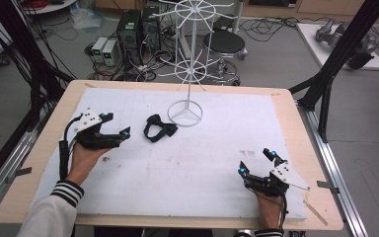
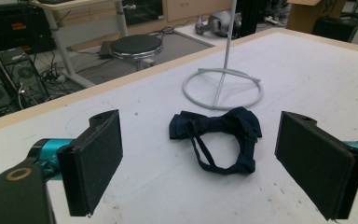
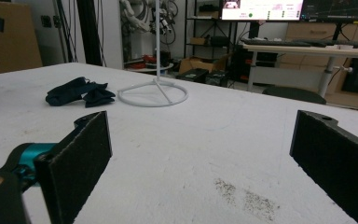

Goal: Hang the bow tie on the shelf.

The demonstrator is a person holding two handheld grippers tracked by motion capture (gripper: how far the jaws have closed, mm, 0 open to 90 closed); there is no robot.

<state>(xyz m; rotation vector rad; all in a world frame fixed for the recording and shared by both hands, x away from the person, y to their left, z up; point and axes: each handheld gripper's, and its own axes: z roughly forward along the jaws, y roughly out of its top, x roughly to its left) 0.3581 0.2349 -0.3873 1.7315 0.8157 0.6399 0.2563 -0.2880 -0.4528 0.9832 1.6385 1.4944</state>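
Observation:
A dark navy bow tie (image 1: 159, 129) with its strap loop lies flat on the white mat, just left of the white wire rack's ring base (image 1: 185, 113). My left gripper (image 1: 117, 124) rests low at the mat's left side, open, jaws pointing right at the bow tie (image 2: 219, 131) a short way ahead. My right gripper (image 1: 257, 161) sits near the front right of the mat, open, with nothing between its jaws; the bow tie (image 3: 80, 92) lies far off to its left, beside the ring base (image 3: 153, 94).
The white wire rack (image 1: 191, 47) rises from the mat's back centre with spoked hoops. The white mat (image 1: 217, 163) covers a wooden table (image 1: 43, 148). Black frame posts (image 1: 343, 49) stand at the right; a stool (image 1: 224, 43) and computers sit behind.

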